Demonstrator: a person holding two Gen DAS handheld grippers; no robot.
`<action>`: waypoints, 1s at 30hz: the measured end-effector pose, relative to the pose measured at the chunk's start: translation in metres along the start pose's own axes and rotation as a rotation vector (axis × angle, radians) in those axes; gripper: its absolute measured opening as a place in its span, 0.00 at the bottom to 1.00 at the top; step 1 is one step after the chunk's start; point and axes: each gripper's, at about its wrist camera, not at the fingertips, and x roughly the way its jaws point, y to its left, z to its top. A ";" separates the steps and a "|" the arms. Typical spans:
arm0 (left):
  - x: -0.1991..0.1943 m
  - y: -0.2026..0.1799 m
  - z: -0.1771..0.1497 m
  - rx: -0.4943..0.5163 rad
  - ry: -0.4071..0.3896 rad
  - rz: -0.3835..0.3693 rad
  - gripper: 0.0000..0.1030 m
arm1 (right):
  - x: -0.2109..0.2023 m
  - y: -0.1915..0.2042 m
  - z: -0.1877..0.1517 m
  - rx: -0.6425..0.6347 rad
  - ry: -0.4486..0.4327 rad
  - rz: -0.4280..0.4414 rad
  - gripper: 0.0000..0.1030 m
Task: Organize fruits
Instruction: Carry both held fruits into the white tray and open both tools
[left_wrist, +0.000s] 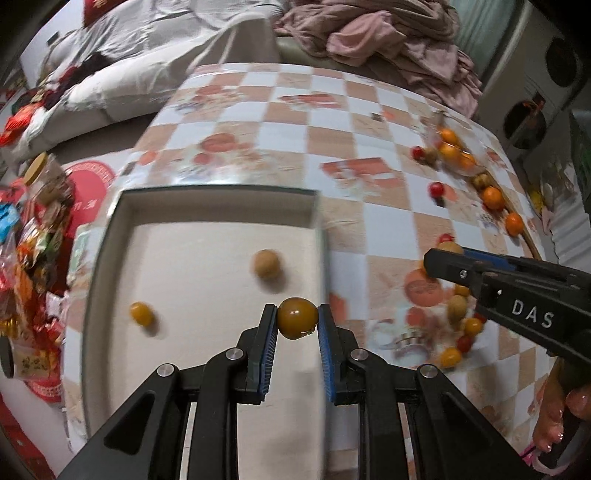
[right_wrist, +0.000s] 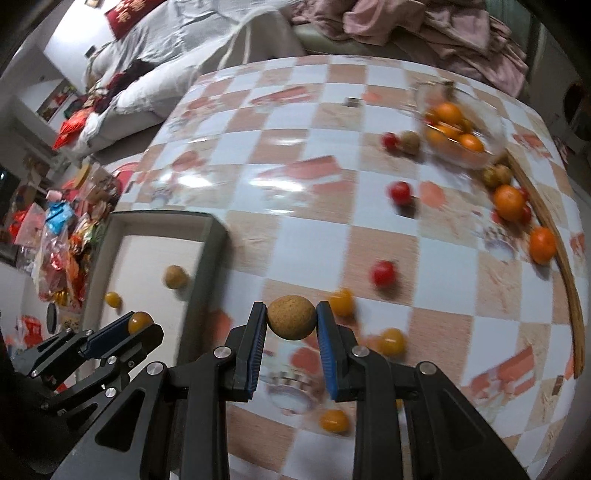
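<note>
My left gripper (left_wrist: 297, 319) is shut on a yellow cherry tomato (left_wrist: 297, 318), held over the white tray (left_wrist: 122, 229). The tray holds a brown longan (left_wrist: 266, 263) and a yellow tomato (left_wrist: 141, 313). My right gripper (right_wrist: 291, 321) is shut on a brown longan (right_wrist: 291, 317) above the checkered table (right_wrist: 295, 155), right of the tray (right_wrist: 210, 236). The left gripper (right_wrist: 138, 325) with its tomato shows at lower left in the right wrist view. The right gripper (left_wrist: 448, 254) shows at right in the left wrist view.
Red tomatoes (right_wrist: 384, 273), yellow tomatoes (right_wrist: 391, 341), longans and oranges (right_wrist: 509, 203) lie scattered on the table. A glass bowl (right_wrist: 487, 125) with oranges stands at the far right. A wooden rim (right_wrist: 565, 258) curves along the right edge. Snack packets (right_wrist: 62, 236) lie left of the tray.
</note>
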 end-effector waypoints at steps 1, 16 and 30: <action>-0.001 0.009 -0.002 -0.015 -0.001 0.009 0.23 | 0.002 0.006 0.001 -0.008 0.002 0.005 0.29; 0.006 0.109 -0.032 -0.180 0.027 0.113 0.23 | 0.049 0.118 0.013 -0.163 0.060 0.083 0.29; 0.024 0.130 -0.048 -0.176 0.066 0.164 0.23 | 0.093 0.155 0.014 -0.242 0.108 0.037 0.29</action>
